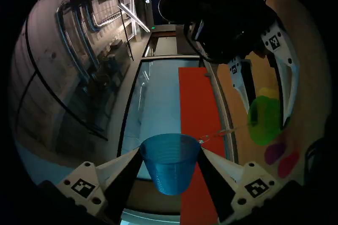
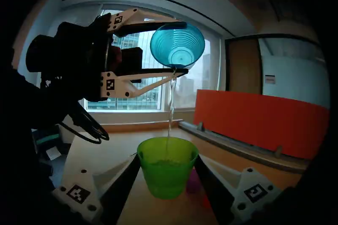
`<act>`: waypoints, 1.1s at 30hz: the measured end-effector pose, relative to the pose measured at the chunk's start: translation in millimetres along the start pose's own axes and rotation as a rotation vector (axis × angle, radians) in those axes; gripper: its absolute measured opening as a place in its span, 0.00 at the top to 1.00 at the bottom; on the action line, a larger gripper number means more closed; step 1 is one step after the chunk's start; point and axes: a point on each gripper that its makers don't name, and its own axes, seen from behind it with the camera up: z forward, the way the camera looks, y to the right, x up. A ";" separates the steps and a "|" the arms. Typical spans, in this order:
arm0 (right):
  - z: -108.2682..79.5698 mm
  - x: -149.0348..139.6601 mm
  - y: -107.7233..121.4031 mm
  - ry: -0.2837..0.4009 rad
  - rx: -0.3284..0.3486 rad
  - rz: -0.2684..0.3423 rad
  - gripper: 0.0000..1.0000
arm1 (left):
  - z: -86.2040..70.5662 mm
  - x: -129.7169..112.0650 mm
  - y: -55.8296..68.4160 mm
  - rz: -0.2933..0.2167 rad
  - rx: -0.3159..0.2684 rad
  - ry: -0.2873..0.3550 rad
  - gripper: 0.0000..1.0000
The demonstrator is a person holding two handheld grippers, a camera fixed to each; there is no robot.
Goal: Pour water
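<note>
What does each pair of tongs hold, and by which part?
The left tongs grip the blue cup by its sides, just under the rim; the right tongs grip the green cup the same way.

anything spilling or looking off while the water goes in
Nothing stands out. The blue cup, gripped by the left gripper, is tipped deliberately, and its thin water stream falls inside the green cup held in the right gripper. No puddle is visible on the table.

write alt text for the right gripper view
A tilted blue cup, gripped by the left gripper, pours a thin stream of water into a green cup held by the right gripper below. A window and an orange panel are behind.
</note>
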 end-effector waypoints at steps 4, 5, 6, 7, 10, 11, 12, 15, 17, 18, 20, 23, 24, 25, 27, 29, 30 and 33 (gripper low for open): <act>-0.2 0.7 -0.5 0.002 0.001 0.001 0.10 | 0.0 1.9 -1.0 0.019 0.008 0.002 0.13; -0.3 0.8 -0.7 0.002 0.001 0.001 0.10 | 0.0 2.5 -1.3 0.025 0.009 0.003 0.13; -0.3 0.9 -0.8 0.003 0.001 0.001 0.10 | 0.0 3.1 -1.7 0.031 0.011 0.004 0.13; -0.3 0.9 -0.9 0.003 0.001 0.001 0.10 | 0.1 3.9 -2.1 0.037 0.012 0.005 0.13; -0.2 1.0 -0.9 0.003 0.000 0.001 0.10 | 0.3 6.3 -3.6 0.054 0.016 0.009 0.13; -0.3 1.1 -0.9 0.004 0.000 0.001 0.10 | 0.3 7.2 -4.3 0.060 0.018 0.010 0.13; -0.3 1.2 -0.8 0.004 0.000 0.001 0.10 | 0.3 8.1 -4.9 0.065 0.020 0.012 0.13; -0.5 1.9 -0.7 0.007 0.000 0.003 0.10 | 0.0 10.1 -5.7 0.082 0.023 0.014 0.13; -0.5 2.2 -0.3 0.008 -0.001 0.002 0.10 | -0.3 11.0 -5.9 0.093 0.026 0.014 0.13; -0.5 2.3 -0.1 0.008 -0.001 0.002 0.10 | -0.4 11.4 -6.0 0.098 0.027 0.014 0.13; -0.8 2.7 0.3 0.008 -0.002 0.001 0.10 | -0.4 12.3 -6.4 0.108 0.029 0.016 0.13; -1.2 3.5 1.1 0.010 -0.004 0.001 0.10 | 0.1 14.1 -7.1 0.114 0.032 0.019 0.13; -1.3 3.8 1.3 0.011 -0.004 0.001 0.10 | 0.3 14.7 -7.4 0.115 0.032 0.020 0.13; -1.3 4.2 1.5 0.012 -0.004 0.001 0.10 | 0.4 15.2 -7.9 0.112 0.033 0.022 0.13; -1.2 5.0 1.9 0.013 -0.005 0.002 0.10 | 0.7 16.1 -8.9 0.106 0.034 0.025 0.13; -1.4 5.6 2.2 0.014 -0.006 0.001 0.10 | 1.0 15.5 -9.2 0.096 0.034 0.026 0.13; -1.5 5.8 2.3 0.014 -0.006 0.001 0.10 | 1.1 15.2 -9.3 0.092 0.034 0.026 0.13; -2.8 5.6 2.2 0.014 -0.007 -0.001 0.10 | 1.4 12.3 -10.2 0.072 0.033 0.021 0.13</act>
